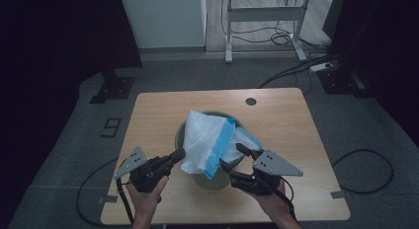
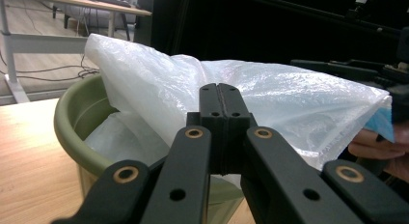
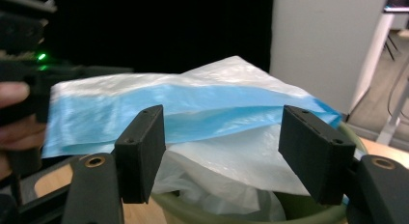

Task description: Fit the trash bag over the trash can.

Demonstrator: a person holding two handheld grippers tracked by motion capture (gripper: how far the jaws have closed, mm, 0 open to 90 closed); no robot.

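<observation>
Worked at a light wooden table with a dark round grommet hole near its far edge. Grey floor around me carried black cables, a white desk frame, a power strip.

bin lower body hidden behind the left gripper's fingers, bag far edge behind the right gripper's fingers, bench near edge cut off

Both hands come in low, each gripping a tool and angling it inward toward the other. The left tool has its jaws pressed tight together; the right tool has its jaws spread wide apart
</observation>
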